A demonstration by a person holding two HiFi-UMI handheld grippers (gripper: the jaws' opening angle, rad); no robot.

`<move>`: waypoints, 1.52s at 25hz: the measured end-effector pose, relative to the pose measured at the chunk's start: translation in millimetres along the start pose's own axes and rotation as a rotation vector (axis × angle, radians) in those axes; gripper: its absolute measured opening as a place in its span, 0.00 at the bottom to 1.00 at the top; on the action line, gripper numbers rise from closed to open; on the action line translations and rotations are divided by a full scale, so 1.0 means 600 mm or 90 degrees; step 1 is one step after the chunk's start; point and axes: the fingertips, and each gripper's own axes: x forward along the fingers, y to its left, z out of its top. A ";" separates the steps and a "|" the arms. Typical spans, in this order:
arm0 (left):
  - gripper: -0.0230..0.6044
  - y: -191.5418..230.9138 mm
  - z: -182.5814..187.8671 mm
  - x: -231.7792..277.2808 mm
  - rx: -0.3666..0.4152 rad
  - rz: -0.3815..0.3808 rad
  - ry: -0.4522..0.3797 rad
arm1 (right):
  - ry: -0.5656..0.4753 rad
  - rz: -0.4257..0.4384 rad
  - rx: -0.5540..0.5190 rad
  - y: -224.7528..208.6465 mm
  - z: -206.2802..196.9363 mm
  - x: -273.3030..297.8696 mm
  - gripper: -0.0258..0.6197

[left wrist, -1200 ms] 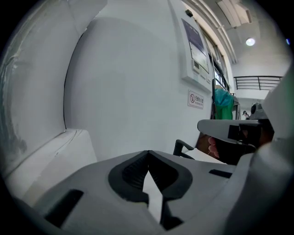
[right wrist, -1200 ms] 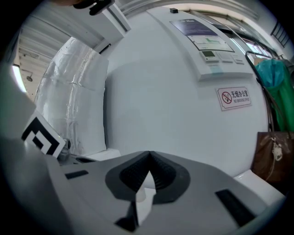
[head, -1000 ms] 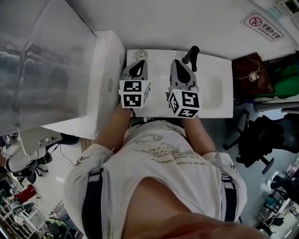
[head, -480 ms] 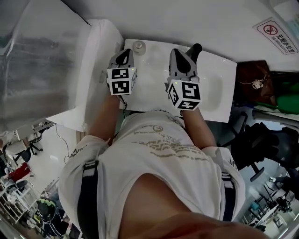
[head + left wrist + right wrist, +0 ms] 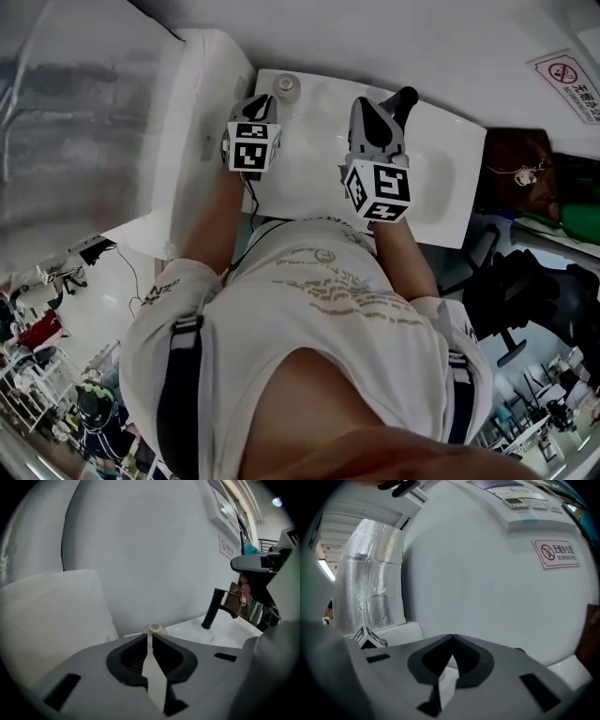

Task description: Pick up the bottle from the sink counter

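Note:
The bottle [image 5: 284,87] is small, with a pale round cap, and stands at the back left corner of the white sink counter [image 5: 314,159]. My left gripper [image 5: 263,97] is shut and empty. Its tips hover just short of the bottle. In the left gripper view the cap [image 5: 154,629] peeks out right behind the closed tips of the left gripper [image 5: 151,637]. My right gripper [image 5: 372,103] is over the basin near the black faucet [image 5: 405,98]. In its own view the right gripper [image 5: 452,639] has its jaws meeting at the tips, with nothing held.
A tall white cabinet [image 5: 202,122] borders the counter on the left, close to the bottle. The wall rises right behind the counter, with a no-smoking sign [image 5: 555,552] on it. A brown bag [image 5: 516,159] and a dark office chair [image 5: 525,281] are at the right.
My left gripper has come down and forward toward the bottle, so its tips now sit close to the cap. The right gripper has shifted slightly beside the faucet. Both stay shut.

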 end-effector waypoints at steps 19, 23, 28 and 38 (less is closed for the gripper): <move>0.49 -0.028 -0.052 0.112 0.021 -0.042 0.053 | 0.021 -0.049 -0.006 -0.042 -0.021 -0.027 0.08; 0.51 -0.031 -0.052 0.127 0.020 -0.037 0.052 | 0.022 -0.056 -0.011 -0.049 -0.020 -0.035 0.08; 0.53 -0.030 -0.053 0.145 0.020 -0.024 0.048 | 0.030 -0.071 -0.017 -0.064 -0.025 -0.052 0.08; 0.56 -0.021 -0.054 0.168 0.002 0.002 0.035 | 0.040 -0.111 -0.009 -0.100 -0.033 -0.087 0.08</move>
